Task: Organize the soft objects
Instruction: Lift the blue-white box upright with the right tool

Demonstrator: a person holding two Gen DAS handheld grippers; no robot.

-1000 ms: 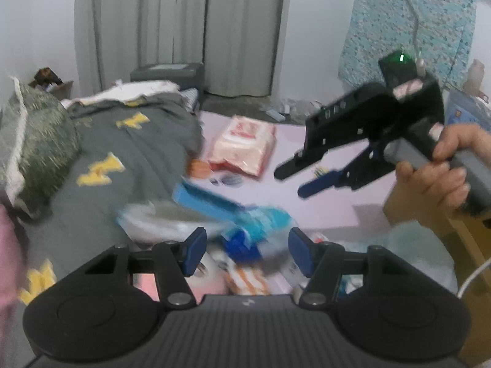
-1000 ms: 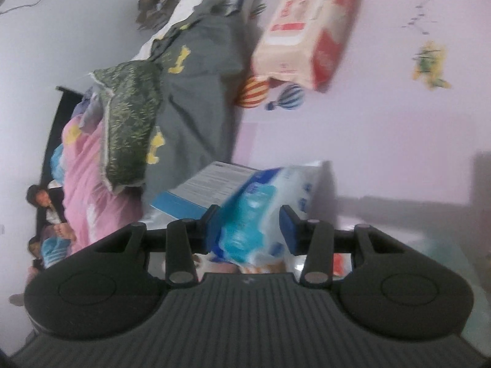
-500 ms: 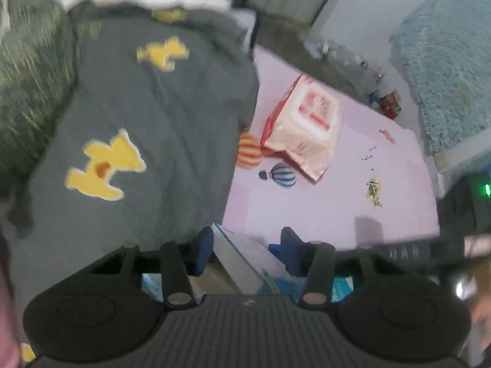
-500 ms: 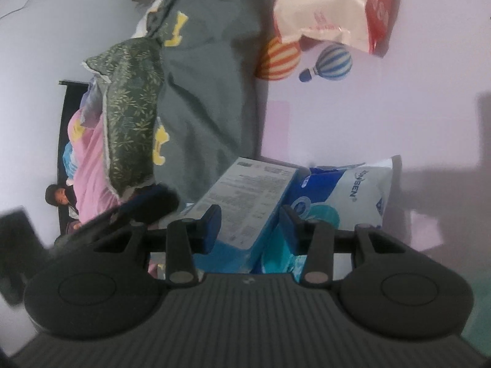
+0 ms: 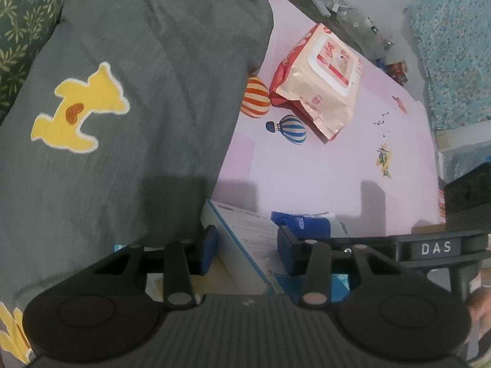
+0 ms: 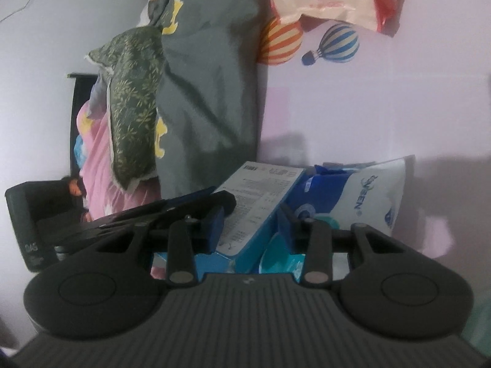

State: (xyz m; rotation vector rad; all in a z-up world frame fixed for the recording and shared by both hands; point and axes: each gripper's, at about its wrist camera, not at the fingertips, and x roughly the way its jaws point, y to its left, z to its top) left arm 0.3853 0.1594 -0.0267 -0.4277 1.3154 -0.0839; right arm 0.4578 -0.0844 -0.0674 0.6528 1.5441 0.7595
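Blue-edged box (image 5: 245, 245) on the pink sheet's (image 5: 322, 165) near edge, beside the grey quilt (image 5: 122, 122).
Left gripper (image 5: 245, 250) and right gripper (image 6: 250, 225) both straddle it, jaws just closing; contact unclear. The tissue pack (image 6: 362, 190) lies alongside.

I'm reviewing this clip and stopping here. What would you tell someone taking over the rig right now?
Left claw: straddles the near end of the white-and-blue box. Its jaws have just been closing, and I cannot tell whether the pads grip yet.
Right claw: comes in from the other side around the same box, with the blue tissue pack beside it. It has also just been closing, and its grip is unclear.
Things: the box leans on the tissue pack at the edge of the grey quilt. The wipes pack lies apart on the pink sheet.
Done: nothing visibly sorted.
Left: secure the box, place it, then the two packs.
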